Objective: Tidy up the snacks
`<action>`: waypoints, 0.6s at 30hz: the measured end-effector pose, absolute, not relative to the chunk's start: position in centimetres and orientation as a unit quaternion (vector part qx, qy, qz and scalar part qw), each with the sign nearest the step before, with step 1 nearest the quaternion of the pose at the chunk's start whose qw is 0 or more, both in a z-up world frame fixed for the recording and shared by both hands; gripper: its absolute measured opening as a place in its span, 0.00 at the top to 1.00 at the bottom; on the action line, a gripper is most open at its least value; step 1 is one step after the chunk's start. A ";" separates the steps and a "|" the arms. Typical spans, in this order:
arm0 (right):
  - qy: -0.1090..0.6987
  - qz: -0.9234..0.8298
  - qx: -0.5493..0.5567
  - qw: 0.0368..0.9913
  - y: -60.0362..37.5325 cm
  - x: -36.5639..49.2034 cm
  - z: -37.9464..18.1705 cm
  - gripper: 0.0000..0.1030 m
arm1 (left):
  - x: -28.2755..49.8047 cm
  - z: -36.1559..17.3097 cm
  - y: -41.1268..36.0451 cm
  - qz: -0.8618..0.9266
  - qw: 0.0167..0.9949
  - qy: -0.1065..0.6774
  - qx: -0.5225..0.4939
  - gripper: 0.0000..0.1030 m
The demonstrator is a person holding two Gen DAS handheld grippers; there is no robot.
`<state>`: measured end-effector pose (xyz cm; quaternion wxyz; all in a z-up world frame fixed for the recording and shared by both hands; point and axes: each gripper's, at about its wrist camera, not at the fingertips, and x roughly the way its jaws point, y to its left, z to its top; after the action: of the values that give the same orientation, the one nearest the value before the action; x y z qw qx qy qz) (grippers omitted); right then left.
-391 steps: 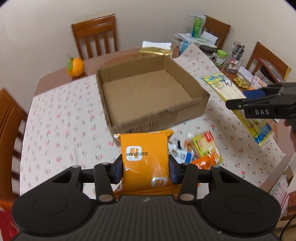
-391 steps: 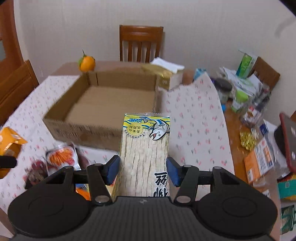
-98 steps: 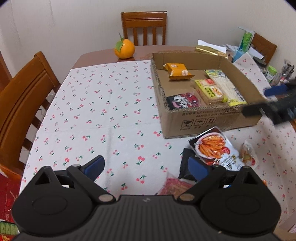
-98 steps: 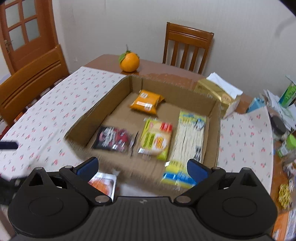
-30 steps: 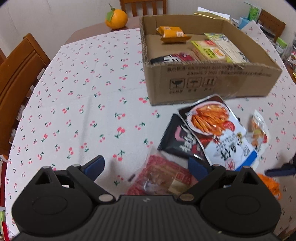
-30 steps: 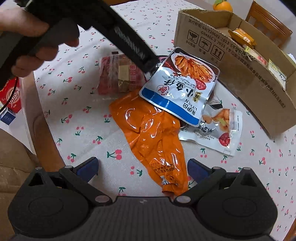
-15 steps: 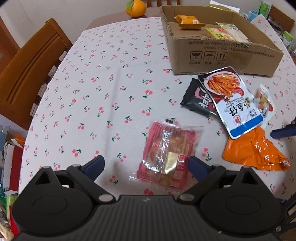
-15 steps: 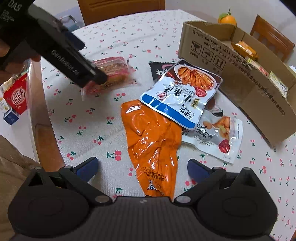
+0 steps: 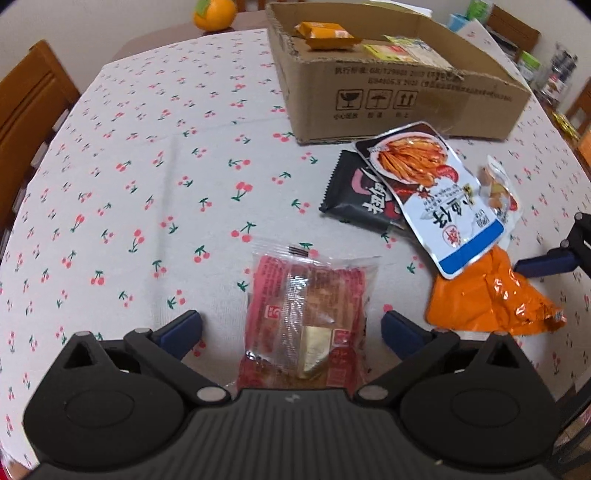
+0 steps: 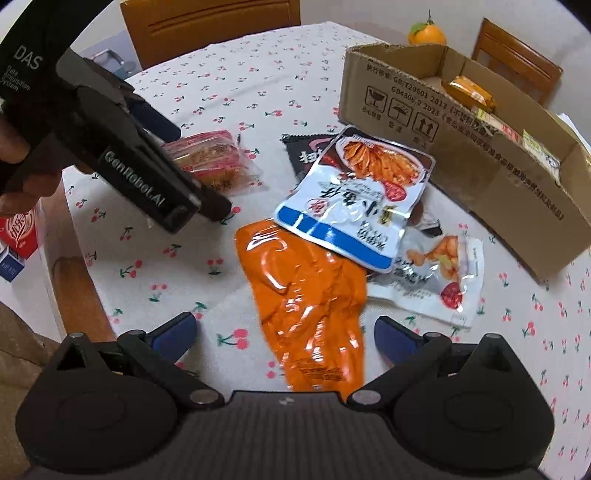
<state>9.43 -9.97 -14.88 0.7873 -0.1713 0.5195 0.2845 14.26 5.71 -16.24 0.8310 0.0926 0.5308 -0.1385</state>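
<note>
My left gripper (image 9: 291,328) is open, its fingers on either side of a red clear-wrapped pastry packet (image 9: 310,317) that lies on the cherry tablecloth. My right gripper (image 10: 284,332) is open around the near end of a flat orange packet (image 10: 306,299). A white-and-blue packet (image 10: 354,199) lies over a black packet (image 9: 358,199) and a clear packet (image 10: 439,277). The cardboard box (image 9: 399,92) stands behind with several snacks inside.
An orange fruit (image 9: 214,13) sits beyond the box. Wooden chairs (image 9: 26,99) stand around the table. The table's edge (image 10: 74,288) is close on the left in the right wrist view. Clutter (image 9: 554,70) lies at the far right.
Both grippers have come lower and closer to the table. The left one now straddles the red packet and the right one straddles the orange packet. Both stay open.
</note>
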 end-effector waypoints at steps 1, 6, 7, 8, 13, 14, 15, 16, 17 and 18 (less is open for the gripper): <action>0.523 0.283 -0.170 0.786 -9.7 9.1 -14.8 0.00 | 14.3 -16.3 5.7 -0.144 0.831 0.529 0.095 0.00; 0.536 0.271 -0.166 0.782 -8.7 8.4 -14.7 0.00 | 14.2 -16.4 5.9 -0.164 0.834 0.516 0.104 0.00; 0.536 0.266 -0.163 0.784 -8.6 8.4 -14.7 0.00 | 14.2 -16.4 6.0 -0.169 0.835 0.513 0.107 0.00; 0.536 0.261 -0.161 0.786 -8.6 8.5 -14.7 0.00 | 14.2 -16.4 6.0 -0.171 0.836 0.511 0.107 0.00; 0.529 0.232 -0.143 0.804 -9.5 9.3 -14.6 0.03 | 14.0 -16.3 5.6 -0.207 0.825 0.509 0.131 0.00; 0.527 0.230 -0.141 0.806 -9.8 9.5 -14.6 0.06 | 13.9 -16.2 5.3 -0.217 0.823 0.505 0.143 0.00; 0.524 0.228 -0.138 0.809 -10.0 9.6 -14.5 0.07 | 13.7 -16.2 5.2 -0.221 0.823 0.501 0.150 0.01; 0.521 0.227 -0.135 0.812 -10.2 9.8 -14.4 0.11 | 13.6 -16.2 5.1 -0.225 0.822 0.501 0.151 0.01; 0.518 0.226 -0.134 0.814 -10.3 10.0 -14.3 0.14 | 13.6 -16.3 5.1 -0.230 0.819 0.505 0.148 0.01; 0.516 0.225 -0.132 0.816 -10.3 10.2 -14.2 0.16 | 13.6 -16.3 5.2 -0.233 0.818 0.507 0.142 0.01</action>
<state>10.15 -10.31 -14.23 0.8162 -0.1323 0.5156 0.2246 13.55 5.16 -16.34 0.8177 0.1424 0.5067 -0.2330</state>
